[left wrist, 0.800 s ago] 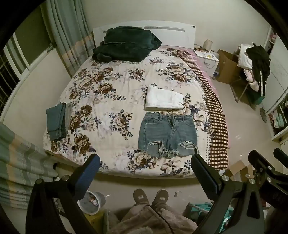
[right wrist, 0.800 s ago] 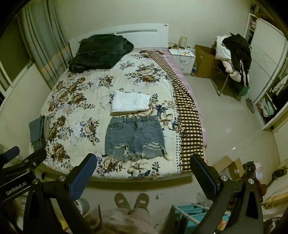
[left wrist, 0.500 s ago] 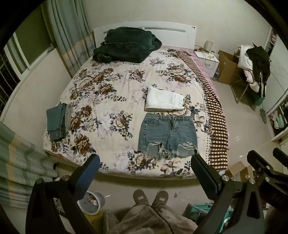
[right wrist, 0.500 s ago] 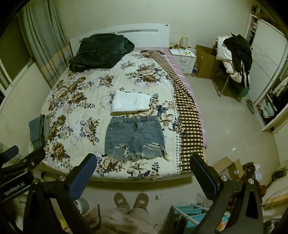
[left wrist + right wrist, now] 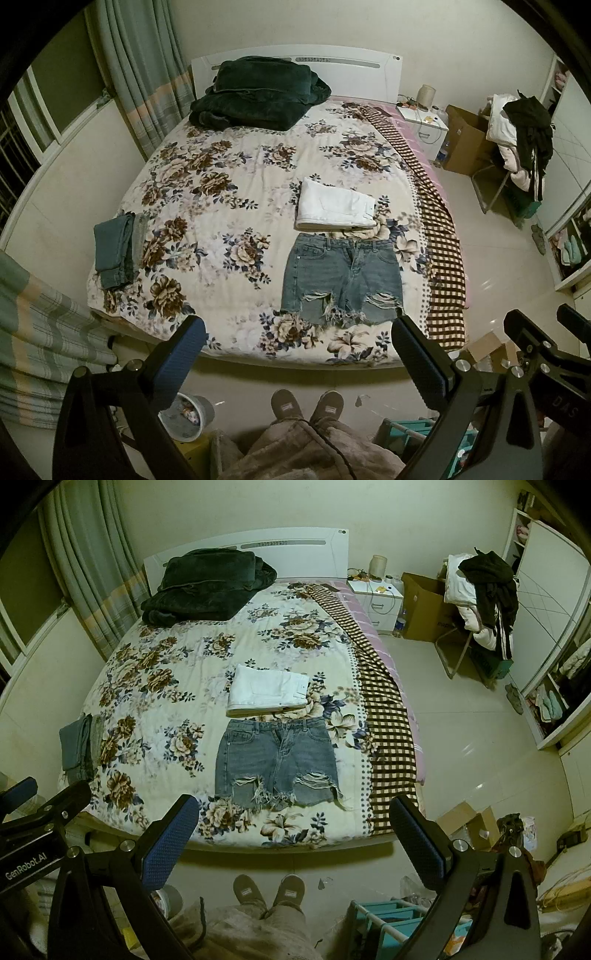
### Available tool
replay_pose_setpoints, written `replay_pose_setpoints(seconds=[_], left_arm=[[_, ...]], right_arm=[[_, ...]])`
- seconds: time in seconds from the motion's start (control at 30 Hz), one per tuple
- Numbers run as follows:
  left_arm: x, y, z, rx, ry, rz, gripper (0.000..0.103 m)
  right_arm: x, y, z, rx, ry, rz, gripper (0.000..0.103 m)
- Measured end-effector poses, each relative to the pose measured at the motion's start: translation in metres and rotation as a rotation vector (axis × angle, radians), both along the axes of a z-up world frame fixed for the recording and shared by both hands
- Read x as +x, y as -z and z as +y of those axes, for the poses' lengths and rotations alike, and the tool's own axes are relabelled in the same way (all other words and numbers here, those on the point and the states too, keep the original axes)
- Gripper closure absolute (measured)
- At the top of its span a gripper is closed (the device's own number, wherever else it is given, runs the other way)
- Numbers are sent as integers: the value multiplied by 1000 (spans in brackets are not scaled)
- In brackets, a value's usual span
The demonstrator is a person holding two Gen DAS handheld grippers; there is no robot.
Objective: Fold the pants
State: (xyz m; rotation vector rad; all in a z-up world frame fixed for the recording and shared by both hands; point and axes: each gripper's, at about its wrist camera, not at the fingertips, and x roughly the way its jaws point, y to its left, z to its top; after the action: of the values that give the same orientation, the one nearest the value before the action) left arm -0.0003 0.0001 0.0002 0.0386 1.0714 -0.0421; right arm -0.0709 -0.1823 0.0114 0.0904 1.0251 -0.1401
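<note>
Ripped blue denim shorts (image 5: 341, 280) (image 5: 277, 762) lie flat and unfolded near the foot of the floral bed (image 5: 221, 199) (image 5: 155, 686), waistband away from me. Folded white pants (image 5: 336, 205) (image 5: 267, 688) lie just beyond them. Folded blue-grey pants (image 5: 116, 251) (image 5: 77, 746) sit at the bed's left edge. My left gripper (image 5: 295, 350) is open and empty, held above the floor in front of the bed. My right gripper (image 5: 291, 830) is also open and empty, beside it.
A dark green blanket (image 5: 258, 92) is piled at the headboard. A checked cover (image 5: 439, 236) hangs over the bed's right side. My slippered feet (image 5: 306, 406) stand at the foot. A nightstand (image 5: 424, 125), boxes, a clothes-laden chair (image 5: 517, 136) and a teal rack (image 5: 388, 919) are on the right.
Both grippers have drifted slightly forward toward the bed; the shorts sit marginally lower in both views. Nothing was grasped or moved.
</note>
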Motion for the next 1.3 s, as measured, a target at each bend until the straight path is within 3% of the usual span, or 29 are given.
replay_pose_setpoints(seconds=[1.3], left_arm=[[0,0,0,-8,-1,-7,0]], right_arm=[[-3,-4,2,0,-1,-4,0]])
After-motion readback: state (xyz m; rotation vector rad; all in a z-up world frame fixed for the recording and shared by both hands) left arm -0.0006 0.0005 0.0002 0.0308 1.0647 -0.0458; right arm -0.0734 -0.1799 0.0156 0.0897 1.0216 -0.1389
